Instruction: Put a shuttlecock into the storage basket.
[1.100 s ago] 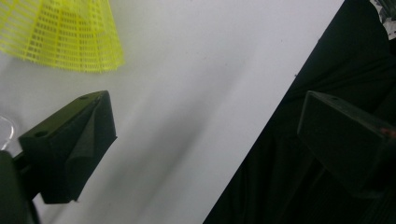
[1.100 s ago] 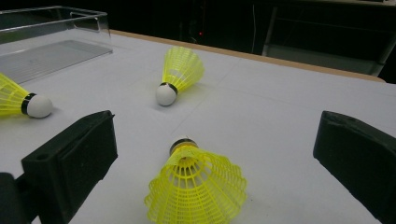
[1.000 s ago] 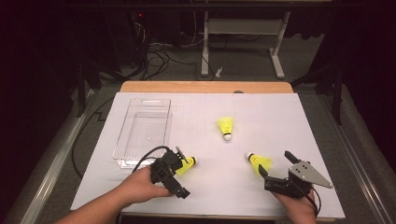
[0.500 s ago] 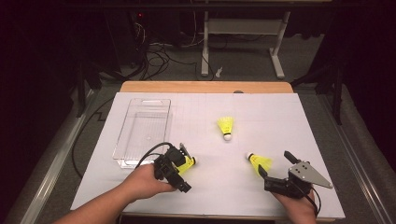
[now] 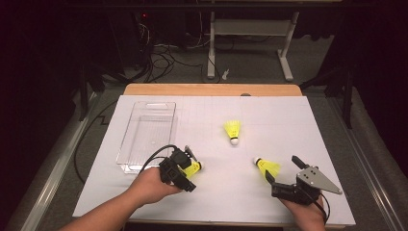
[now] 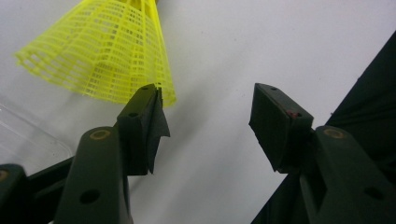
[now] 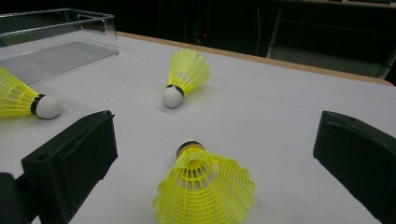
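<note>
Over the last second the left gripper [image 5: 188,165] narrows its jaws by about half at the yellow mesh-skirted plastic shuttlecock [image 5: 192,168] near the front-left part of the white table [image 5: 288,120], just beside the near right corner of the clear rectangular plastic tray [image 5: 146,132]; the hand itself barely shifts. In the left gripper view the jaws stand half open with bare table between the pads, and the shuttlecock skirt [image 6: 100,56] lies against the outer tip of the left jaw rather than in the gap (so the closing stroke has not captured it). As a judgement, a pick-up is under way but the gripper needs realignment before it can hold. The right gripper [image 5: 285,174] rests unmoved near the front-right edge, jaws wide open, with a second yellow shuttlecock [image 7: 203,189] lying between them untouched, cork pointing away. A third yellow shuttlecock [image 5: 233,131] lies mid-table, well apart from both. The cork of the left shuttlecock is cut off at the top of the left gripper view, and in the high view the gripper body covers most of it, so contact there cannot be confirmed.
</note>
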The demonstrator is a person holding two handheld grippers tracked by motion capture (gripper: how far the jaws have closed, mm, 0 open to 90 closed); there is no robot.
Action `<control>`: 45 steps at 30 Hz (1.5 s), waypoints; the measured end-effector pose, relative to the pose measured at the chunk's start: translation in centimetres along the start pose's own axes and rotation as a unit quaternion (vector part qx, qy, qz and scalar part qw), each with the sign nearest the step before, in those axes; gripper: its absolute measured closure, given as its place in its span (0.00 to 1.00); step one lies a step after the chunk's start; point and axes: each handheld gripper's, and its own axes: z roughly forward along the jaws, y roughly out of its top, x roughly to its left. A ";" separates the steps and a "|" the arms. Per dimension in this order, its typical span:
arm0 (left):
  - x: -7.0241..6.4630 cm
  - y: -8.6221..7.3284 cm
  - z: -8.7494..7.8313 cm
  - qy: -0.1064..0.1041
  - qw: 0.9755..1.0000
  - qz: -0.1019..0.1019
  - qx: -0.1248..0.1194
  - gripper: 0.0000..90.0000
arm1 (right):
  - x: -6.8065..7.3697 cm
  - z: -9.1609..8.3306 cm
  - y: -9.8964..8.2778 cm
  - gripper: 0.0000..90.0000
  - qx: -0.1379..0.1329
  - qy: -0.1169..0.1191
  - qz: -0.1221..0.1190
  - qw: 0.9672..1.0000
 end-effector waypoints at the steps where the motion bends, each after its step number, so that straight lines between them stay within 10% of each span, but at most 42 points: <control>1: 0.0 0.1 0.1 0.000 1.000 -0.003 -0.004 0.52 | 0.0 0.0 0.0 0.00 0.001 0.001 -0.001 1.000; 28: 0.1 0.5 1.8 0.029 0.999 -0.005 -0.033 0.85 | 0.2 0.1 0.0 0.00 0.003 0.009 -0.005 1.000; 45: -1.0 0.2 0.7 -0.003 0.999 0.017 -0.032 0.99 | 0.2 0.1 -0.1 0.00 0.004 0.008 -0.005 1.000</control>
